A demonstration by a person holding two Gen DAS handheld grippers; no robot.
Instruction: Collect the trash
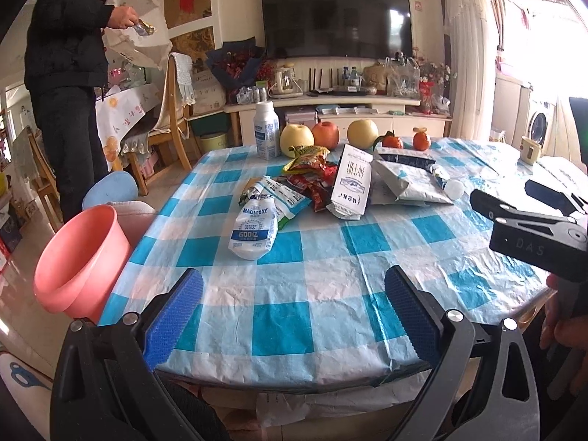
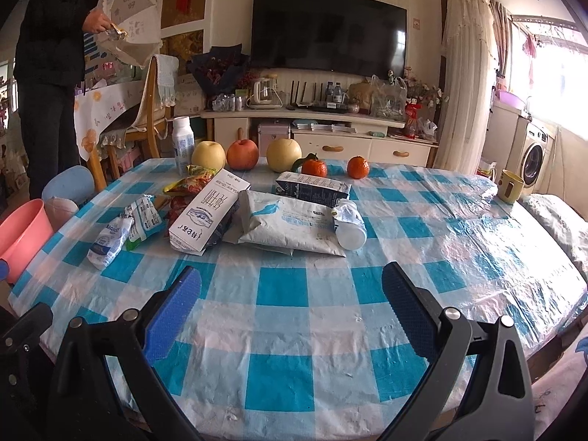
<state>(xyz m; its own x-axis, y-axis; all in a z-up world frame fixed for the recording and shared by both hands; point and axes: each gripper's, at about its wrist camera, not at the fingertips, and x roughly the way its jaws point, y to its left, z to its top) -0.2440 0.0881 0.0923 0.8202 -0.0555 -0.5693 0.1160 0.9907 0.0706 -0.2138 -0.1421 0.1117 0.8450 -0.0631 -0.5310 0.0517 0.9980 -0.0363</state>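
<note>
Blue-and-white checked plastic covers the table [image 2: 330,330], and nothing on it looks collected yet. Both tools hover over the table's near edge, well short of the litter. The left tool [image 1: 294,316] is released, its blue-padded fingers spread wide with nothing between them. The right tool [image 2: 292,314] is likewise released and empty.

The trash sits in a loose heap around a white milk carton [image 2: 207,217] lying on its side near the table's middle. Left of the carton lie a crumpled white yogurt pouch [image 1: 254,228] and a torn blue-and-white wrapper [image 2: 145,220]. Behind the carton are red and yellow snack wrappers [image 1: 312,176]. Right of the carton lies a flattened grey-white bag [image 2: 290,228], with a dark carton [image 2: 312,187] behind it and a crushed white bottle [image 2: 349,224] at its right end.

Beyond the carton, along the far edge, stand a white bottle [image 1: 267,130], three large fruits and two oranges; these look like food, not litter. A pink bin [image 1: 79,257] stands off the table's left edge, a likely place for the trash. By my judgement the whole job remains.

The bin's inside is only partly visible, so I cannot say whether it holds anything. Whether the upright bottle is empty cannot be told. A person in dark clothes stands far left, cut off at the top. A yellow mug [image 2: 510,185] sits at the far right.
</note>
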